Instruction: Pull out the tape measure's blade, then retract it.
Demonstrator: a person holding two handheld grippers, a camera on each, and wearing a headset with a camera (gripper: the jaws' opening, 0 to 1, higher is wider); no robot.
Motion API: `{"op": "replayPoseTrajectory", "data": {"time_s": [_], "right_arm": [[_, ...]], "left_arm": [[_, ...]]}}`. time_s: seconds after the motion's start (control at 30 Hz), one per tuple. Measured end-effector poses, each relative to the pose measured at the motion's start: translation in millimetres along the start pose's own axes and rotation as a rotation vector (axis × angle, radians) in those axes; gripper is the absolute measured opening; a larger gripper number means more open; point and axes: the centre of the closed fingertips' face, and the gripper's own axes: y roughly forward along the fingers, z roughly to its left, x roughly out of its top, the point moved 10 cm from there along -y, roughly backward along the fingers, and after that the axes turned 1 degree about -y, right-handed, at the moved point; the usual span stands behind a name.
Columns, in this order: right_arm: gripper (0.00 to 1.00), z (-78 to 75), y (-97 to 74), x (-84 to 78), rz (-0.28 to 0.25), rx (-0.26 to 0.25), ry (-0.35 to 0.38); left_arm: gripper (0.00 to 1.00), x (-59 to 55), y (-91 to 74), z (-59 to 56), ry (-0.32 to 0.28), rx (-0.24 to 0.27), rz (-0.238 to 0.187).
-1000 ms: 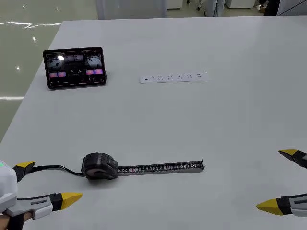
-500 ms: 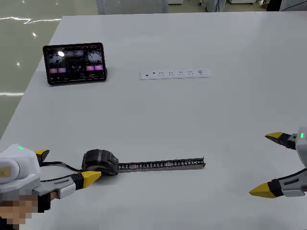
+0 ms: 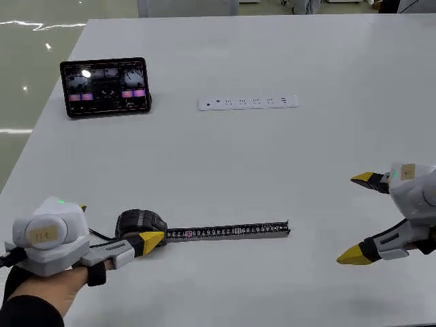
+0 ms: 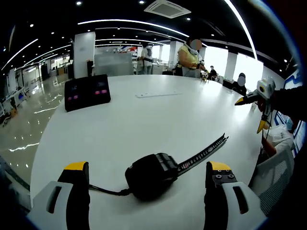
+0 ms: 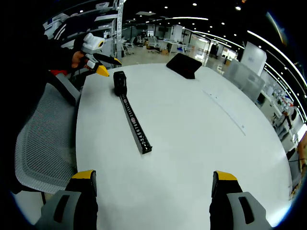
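A black tape measure (image 3: 141,225) lies on the white table (image 3: 272,163) with its blade (image 3: 228,232) drawn out flat to the right, ending in a hook (image 3: 287,229). A thin cord runs from its left side. My left gripper (image 3: 117,223) is open and straddles the case (image 4: 151,175), one yellow-tipped finger on each side, not touching. The blade (image 4: 204,151) runs away up-right. My right gripper (image 3: 355,217) stands open right of the hook, apart from it. From the right gripper (image 5: 154,175) the blade (image 5: 133,122) and case (image 5: 120,81) lie ahead.
A dark tablet (image 3: 105,87) stands propped at the back left. A white power strip (image 3: 248,103) lies at the back middle. The table's left edge drops to a glossy floor. A grey mesh chair (image 5: 43,139) sits by the near edge. People stand far behind.
My left gripper has moved forward until its fingers flank the tape measure's case. My right gripper has come up and leftward, nearer the blade's end. The tape lies as before.
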Motion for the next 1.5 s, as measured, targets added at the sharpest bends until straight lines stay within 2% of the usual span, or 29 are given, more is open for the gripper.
{"op": "replayPoseTrajectory", "data": {"time_s": [0.2,0.37,0.53,0.6,0.73,0.8,0.97,1.07,1.17,1.3,1.4,1.5], "right_arm": [[0.99,-8.1,17.5,12.8,0.013,0.032,-0.042],[0.99,-12.4,36.8,22.0,0.042,0.079,-0.082],[0.99,-13.8,55.5,29.8,0.073,0.122,-0.112],[0.99,-15.4,61.4,31.1,0.086,0.134,-0.123],[0.99,-19.5,74.6,31.4,0.113,0.162,-0.142],[0.99,-18.8,79.6,31.4,0.128,0.181,-0.139],[0.99,-18.0,93.2,29.4,0.162,0.206,-0.163],[0.93,-18.5,97.0,29.8,0.177,0.209,-0.223],[0.92,-18.9,100.3,29.6,0.188,0.218,-0.219],[0.84,-21.5,102.7,29.1,0.194,0.215,-0.228],[0.8,-23.0,104.8,27.8,0.198,0.212,-0.223],[0.71,-23.6,106.4,26.4,0.199,0.211,-0.224]], "left_arm": [[0.99,0.6,9.1,-5.2,-0.012,0.026,-0.01],[0.99,-7.4,20.0,-7.6,-0.026,0.051,-0.002],[0.99,-11.9,25.3,-11.7,-0.024,0.073,-0.026],[0.99,-13.1,27.3,-12.4,-0.017,0.077,-0.036],[0.99,-13.1,28.6,-13.9,-0.052,0.086,-0.064],[0.99,-16.8,32.0,-14.9,-0.065,0.079,-0.056],[0.99,-21.7,32.8,-15.2,-0.042,0.116,-0.082],[0.99,-22.5,32.3,-13.1,-0.052,0.131,-0.104],[0.99,-22.2,33.1,-11.2,-0.041,0.144,-0.117],[0.99,-21.1,36.5,-13.1,-0.007,0.134,-0.127],[0.99,-21.4,40.1,-13.6,-0.018,0.135,-0.118],[0.99,-22.7,42.5,-14.3,-0.027,0.136,-0.113]]}}
